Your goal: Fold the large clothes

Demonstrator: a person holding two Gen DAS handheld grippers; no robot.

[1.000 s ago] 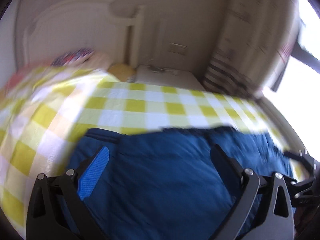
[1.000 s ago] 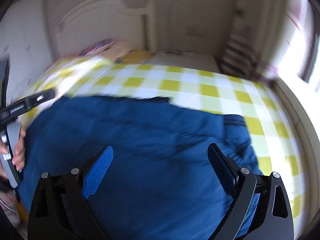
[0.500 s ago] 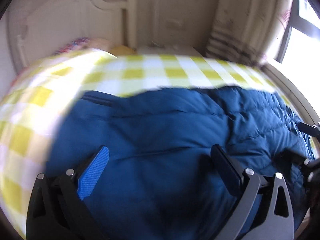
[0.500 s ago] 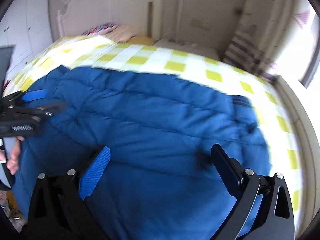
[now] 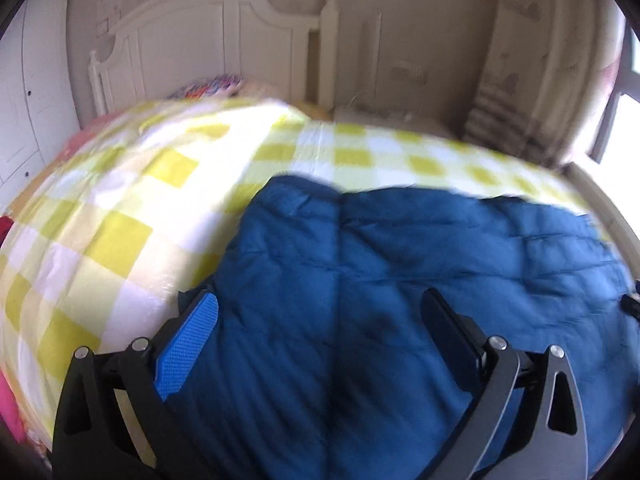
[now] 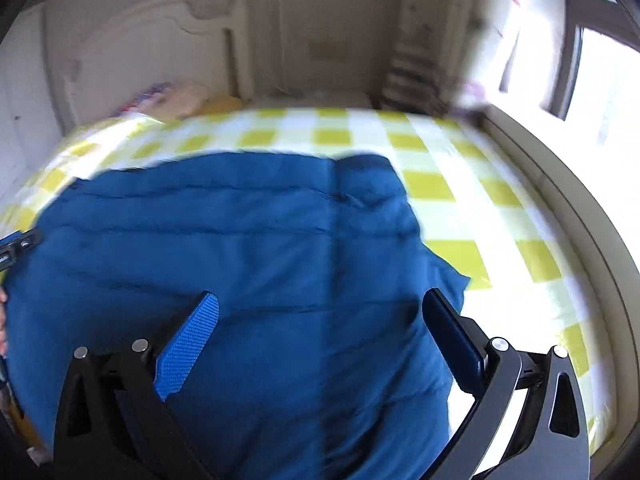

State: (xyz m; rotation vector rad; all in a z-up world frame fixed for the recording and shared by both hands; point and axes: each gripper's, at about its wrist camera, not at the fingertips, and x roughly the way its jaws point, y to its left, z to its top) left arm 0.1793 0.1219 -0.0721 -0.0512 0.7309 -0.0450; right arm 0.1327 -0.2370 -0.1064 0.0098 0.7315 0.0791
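A blue padded jacket [image 5: 420, 280] lies spread on the bed's yellow-checked sheet [image 5: 120, 232], its quilted panels facing up and its far edge running across the middle of the bed. The left gripper [image 5: 320, 320] hangs over the jacket's left part with its jaws spread wide and nothing between them; the right gripper [image 6: 320, 316] is likewise released, over the right part.

The work looks to be between folds (both tools empty, cloth lying slack), so my guess is that the next move calls for each gripper to drop to an edge or corner near it and pinch the thick padding firmly before lifting.

The left view alone shows the jacket's left border against the sheet, plus the white headboard [image 5: 208, 40] far off. The right view alone shows the right border with a loose flap [image 6: 452, 280] pointing right, and the window [image 6: 600, 80].
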